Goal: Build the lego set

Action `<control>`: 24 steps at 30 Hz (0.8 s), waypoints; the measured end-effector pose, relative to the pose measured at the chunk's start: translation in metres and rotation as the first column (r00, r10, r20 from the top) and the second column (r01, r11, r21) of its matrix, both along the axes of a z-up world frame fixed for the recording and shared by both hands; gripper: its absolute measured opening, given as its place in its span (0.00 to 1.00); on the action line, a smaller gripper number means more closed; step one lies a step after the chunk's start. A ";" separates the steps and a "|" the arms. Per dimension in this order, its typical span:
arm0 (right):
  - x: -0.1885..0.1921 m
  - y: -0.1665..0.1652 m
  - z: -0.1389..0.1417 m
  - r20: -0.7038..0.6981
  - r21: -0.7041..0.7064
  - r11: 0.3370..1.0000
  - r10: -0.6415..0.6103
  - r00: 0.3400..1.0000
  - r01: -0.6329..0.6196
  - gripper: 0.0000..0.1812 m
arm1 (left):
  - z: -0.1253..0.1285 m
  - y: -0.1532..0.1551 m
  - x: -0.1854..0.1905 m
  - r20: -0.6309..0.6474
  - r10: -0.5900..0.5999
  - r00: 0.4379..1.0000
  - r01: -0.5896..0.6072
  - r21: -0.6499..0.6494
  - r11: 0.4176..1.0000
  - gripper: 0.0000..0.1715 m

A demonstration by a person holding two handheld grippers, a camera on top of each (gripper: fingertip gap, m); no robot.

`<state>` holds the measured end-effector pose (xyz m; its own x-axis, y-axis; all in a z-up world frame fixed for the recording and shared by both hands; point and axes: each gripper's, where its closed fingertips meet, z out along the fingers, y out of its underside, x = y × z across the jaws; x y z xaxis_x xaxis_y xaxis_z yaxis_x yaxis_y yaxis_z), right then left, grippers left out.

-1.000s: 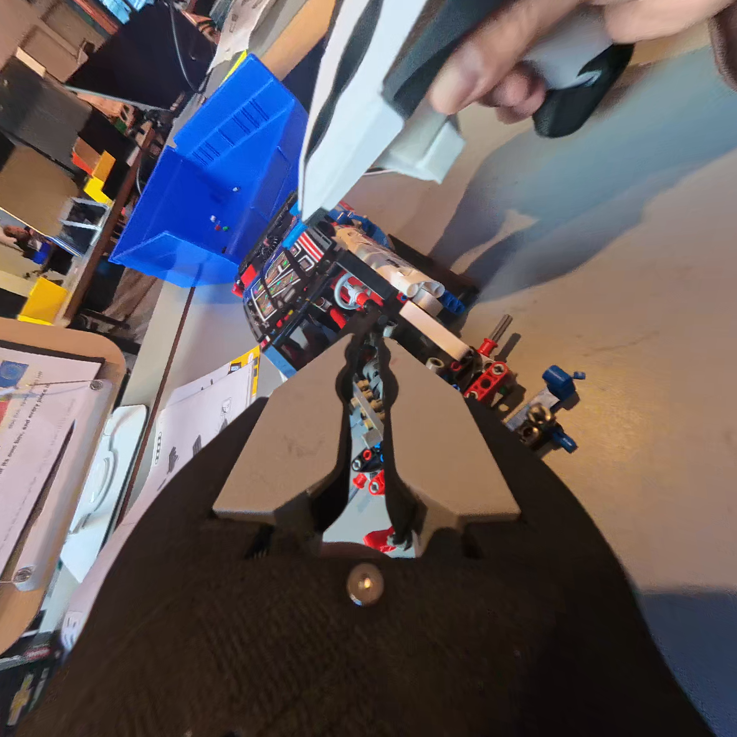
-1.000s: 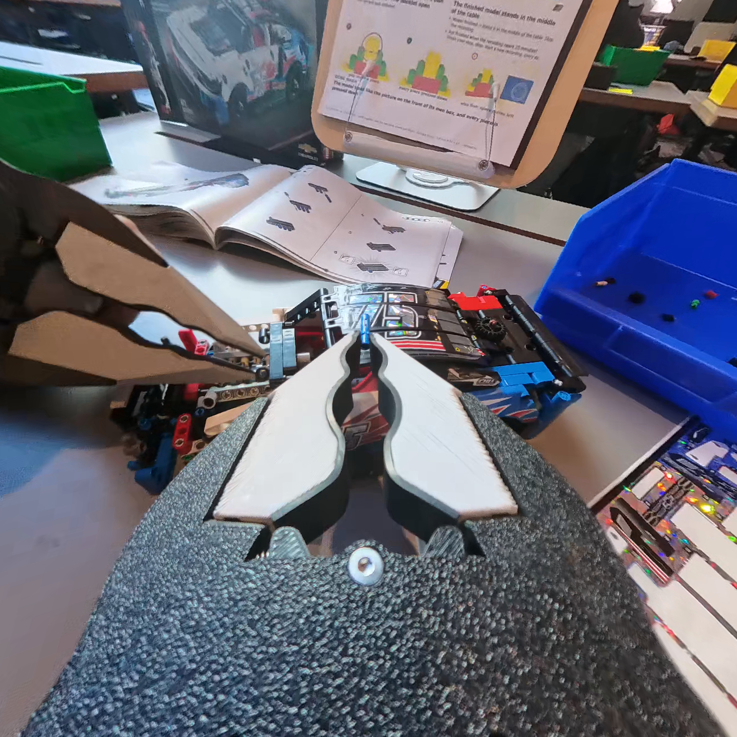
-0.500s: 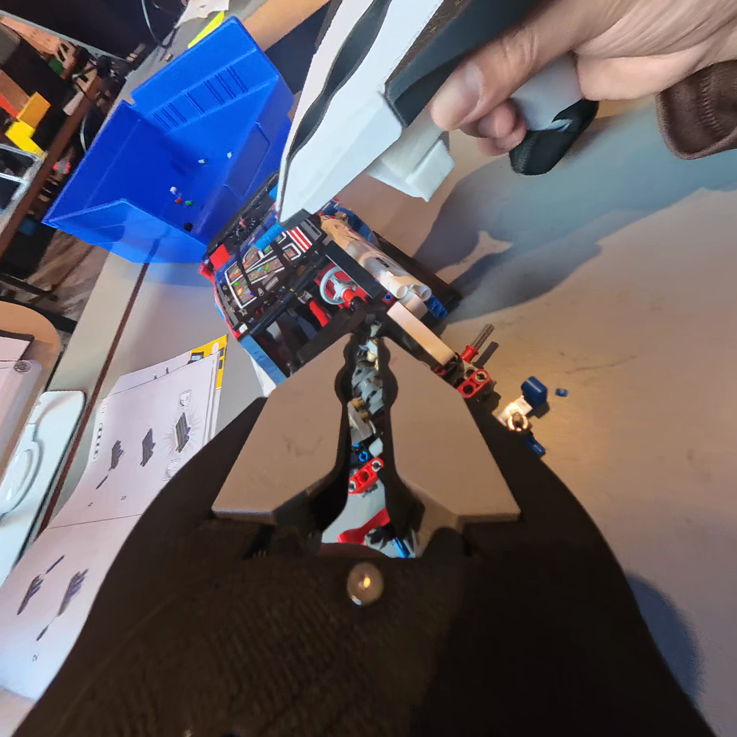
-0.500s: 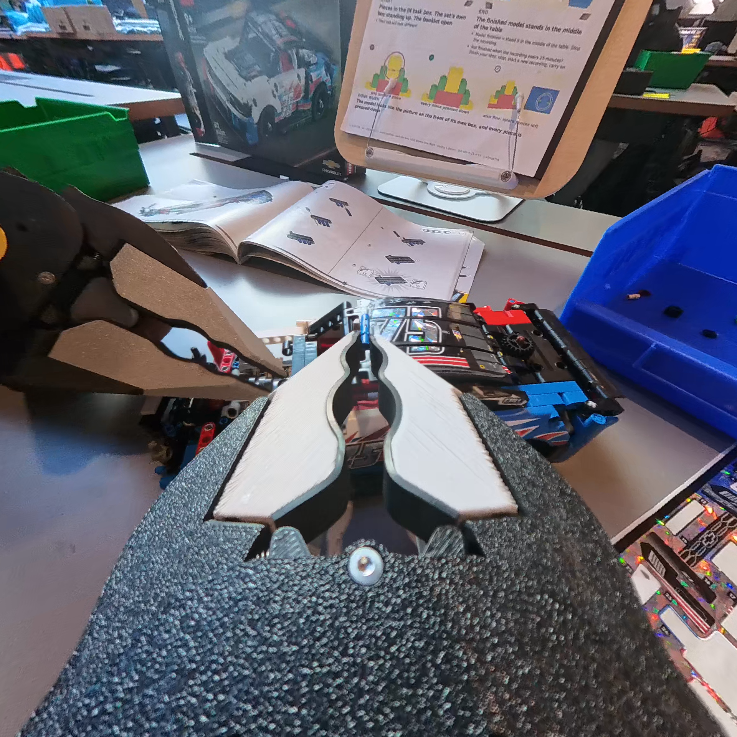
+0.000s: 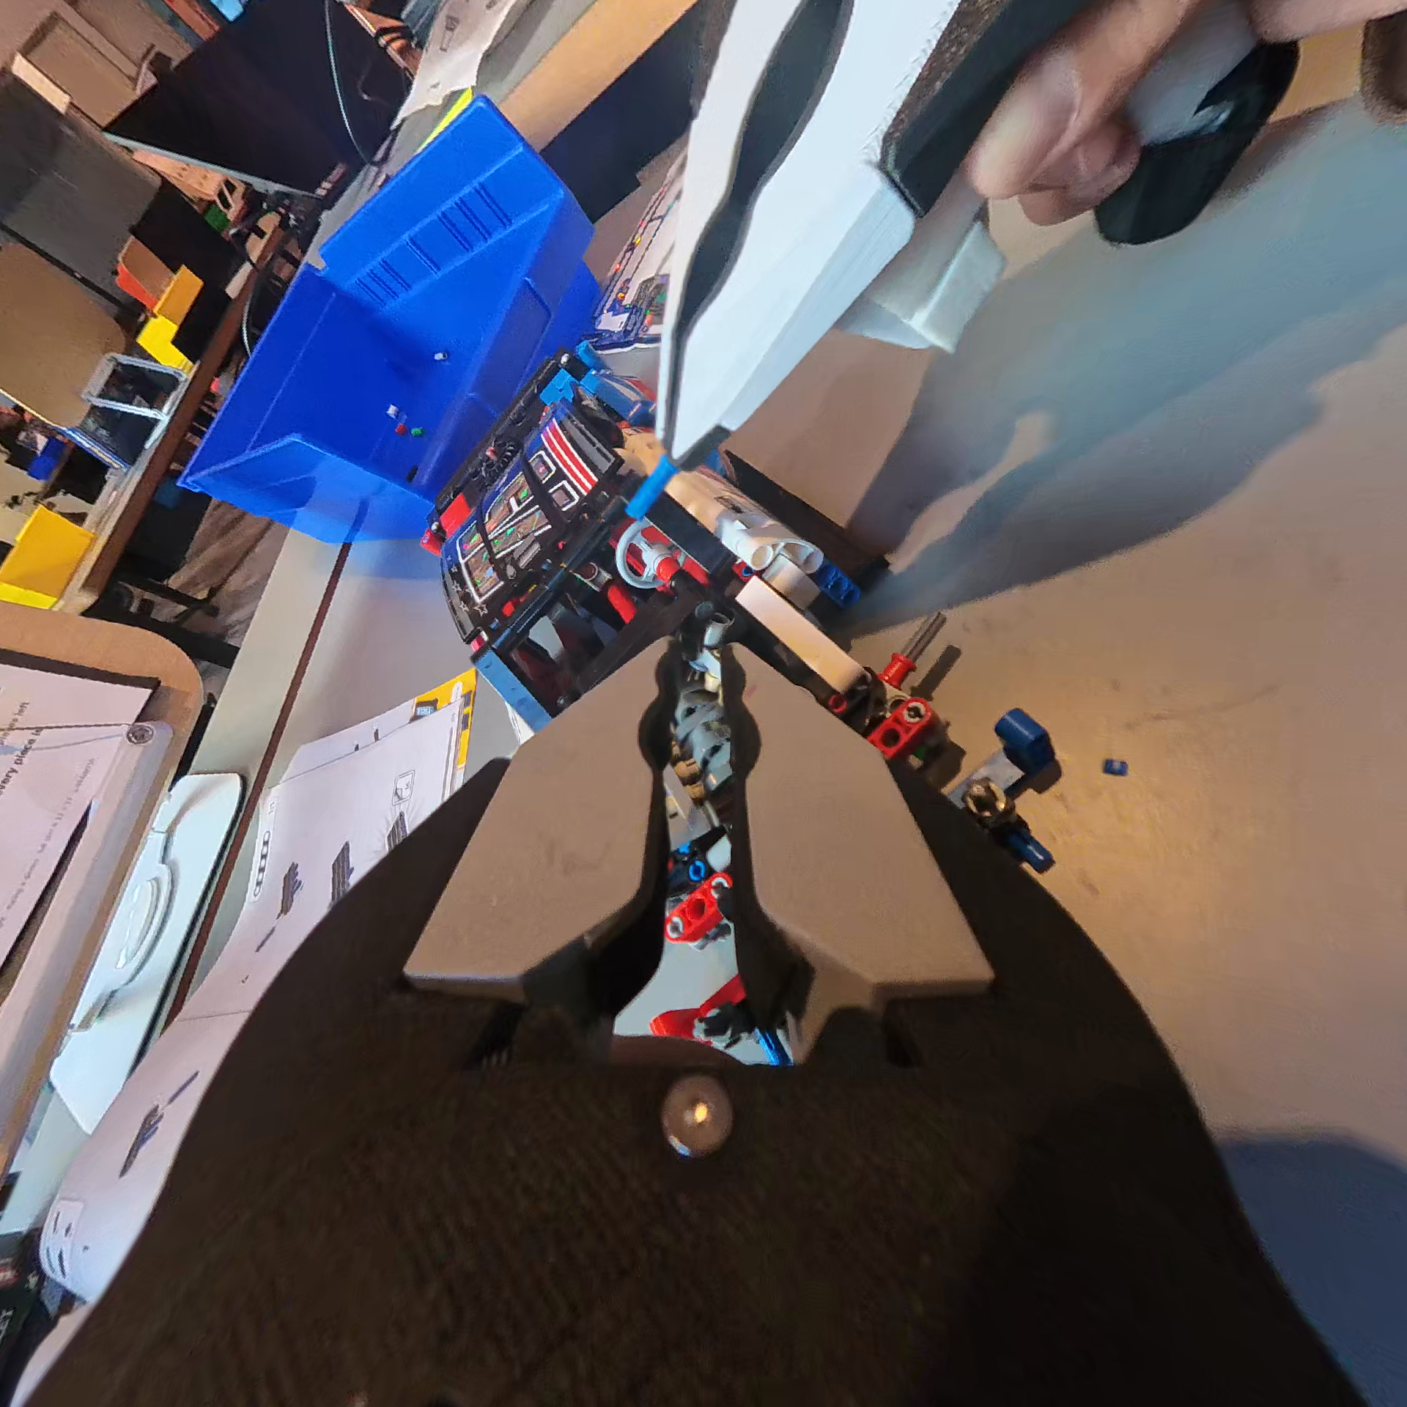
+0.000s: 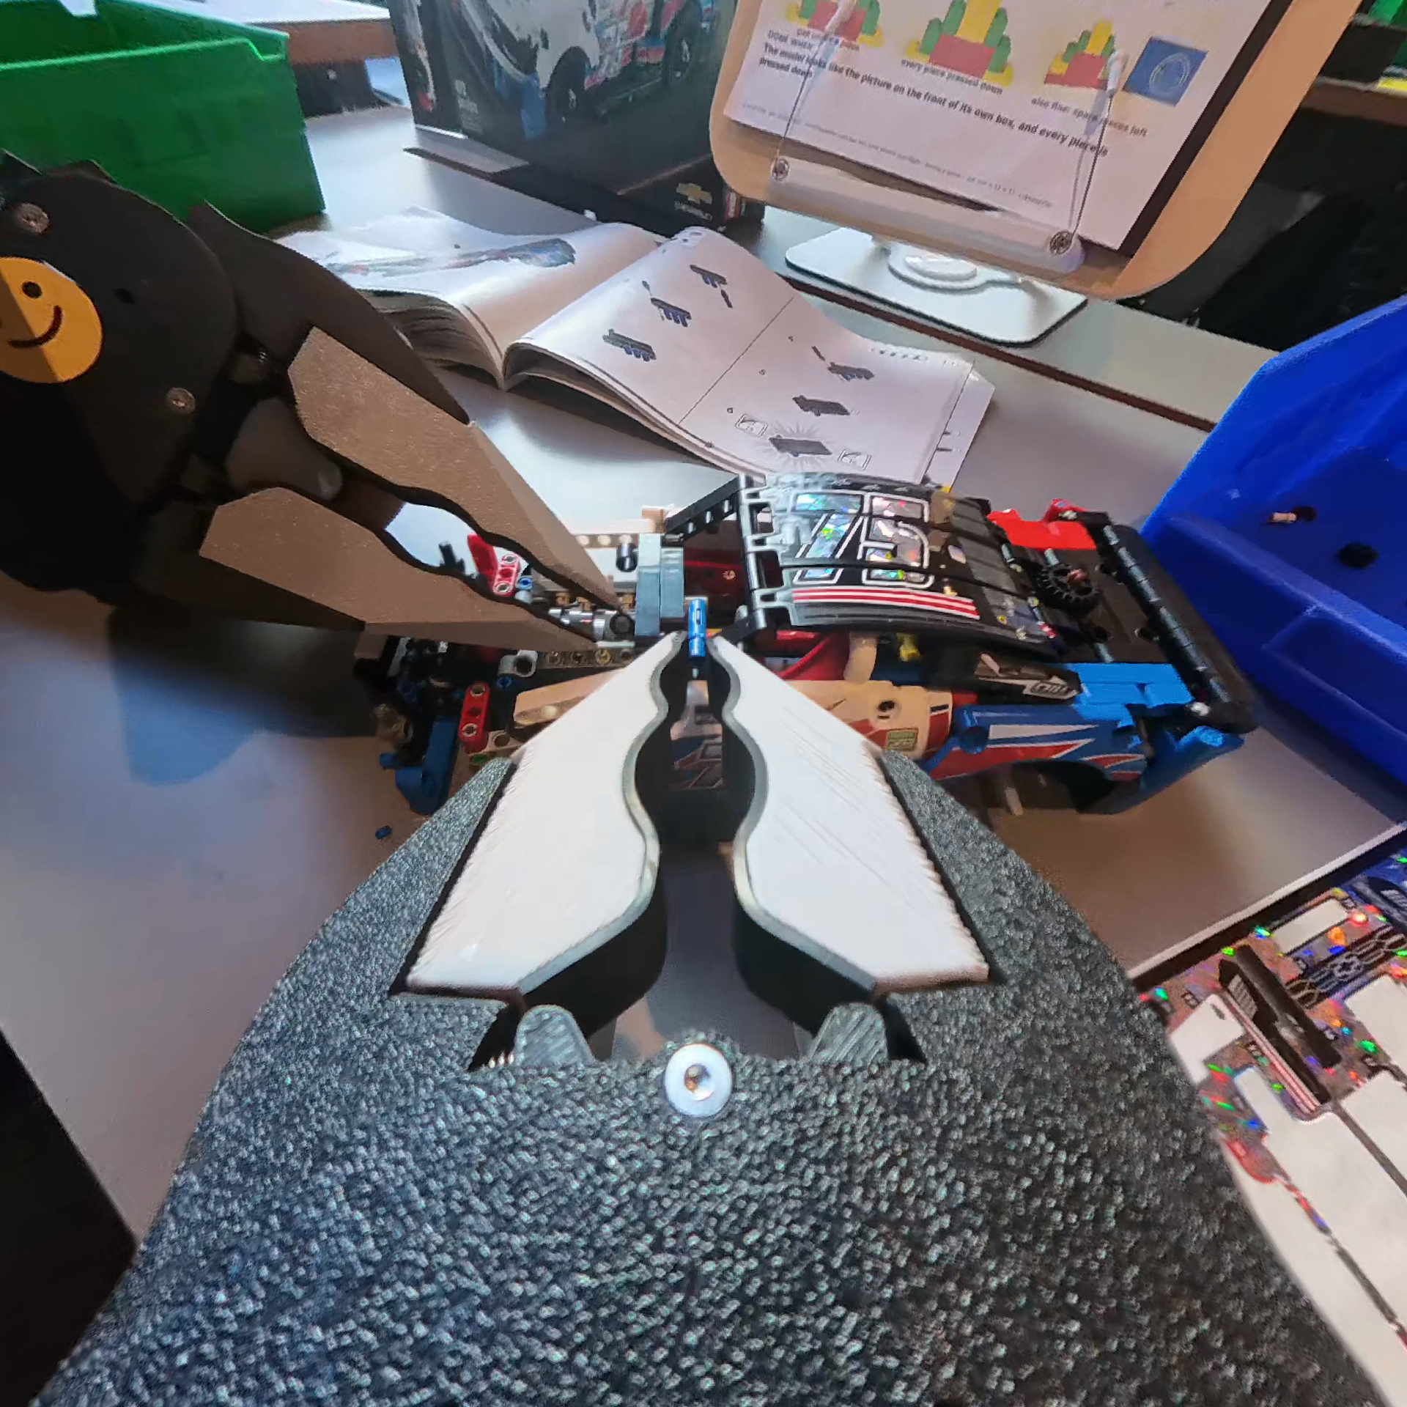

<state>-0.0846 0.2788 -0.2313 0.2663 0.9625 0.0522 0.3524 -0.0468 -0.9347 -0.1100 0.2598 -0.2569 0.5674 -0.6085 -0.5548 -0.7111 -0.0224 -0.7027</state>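
The half-built lego car [image 6: 952, 609] lies on the grey surface [image 6: 190, 799] at the middle of the scene, just beside the blue bin [image 6: 1309, 518] on its right. Its glossy black roof panels carry shiny, glittering stickers and red and white stripes; the side is blue, white and red, and the left end is a bare frame of grey beams and red and blue pins.

The right gripper [image 6: 694, 647], with smooth white fingers on a grainy black body, is clenched on a small blue pin [image 6: 696, 626], held upright just above the car's middle. The left gripper [image 5: 697, 647], with matte grey-brown fingers, is closed around the grey frame at the car's open end; exactly which piece it pinches is hard to make out.

An open instruction booklet [image 6: 685, 358] lies on the far side of the car, and a sticker sheet [image 6: 1294, 1028] lies near right.
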 end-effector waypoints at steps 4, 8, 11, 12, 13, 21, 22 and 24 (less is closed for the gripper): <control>-0.005 -0.005 -0.017 0.025 -0.071 0.997 0.040 0.999 -0.038 0.02 | -0.001 0.006 0.000 -0.030 0.011 0.999 -0.011 0.020 1.000 0.05; -0.010 -0.007 -0.022 0.065 -0.063 0.997 0.057 0.996 -0.053 0.02 | 0.002 0.009 0.001 -0.027 0.010 1.000 -0.009 0.039 0.999 0.06; -0.010 -0.005 -0.021 0.049 -0.091 0.995 0.056 0.997 -0.051 0.02 | 0.006 0.014 0.000 -0.034 0.019 0.999 -0.017 0.059 0.998 0.05; -0.009 -0.005 -0.021 0.046 -0.095 0.994 0.056 0.997 -0.051 0.02 | 0.006 0.015 0.000 -0.036 0.015 0.999 -0.014 0.054 0.998 0.06; -0.009 -0.005 -0.021 0.047 -0.099 0.994 0.057 0.997 -0.052 0.02 | 0.005 0.016 0.001 -0.031 0.013 0.999 -0.012 0.042 0.999 0.05; -0.011 -0.004 -0.023 0.055 -0.112 0.992 0.058 0.997 -0.052 0.02 | 0.001 0.020 0.006 -0.004 0.012 1.000 -0.012 -0.058 0.998 0.04; -0.010 -0.003 -0.021 0.046 -0.104 0.994 0.051 0.998 -0.046 0.02 | 0.002 0.022 0.005 -0.008 0.022 1.000 -0.022 -0.065 0.998 0.06; -0.009 -0.001 -0.014 -0.001 -0.101 0.994 0.039 0.999 -0.039 0.02 | 0.003 0.025 0.006 -0.006 0.020 1.000 -0.020 -0.063 0.998 0.08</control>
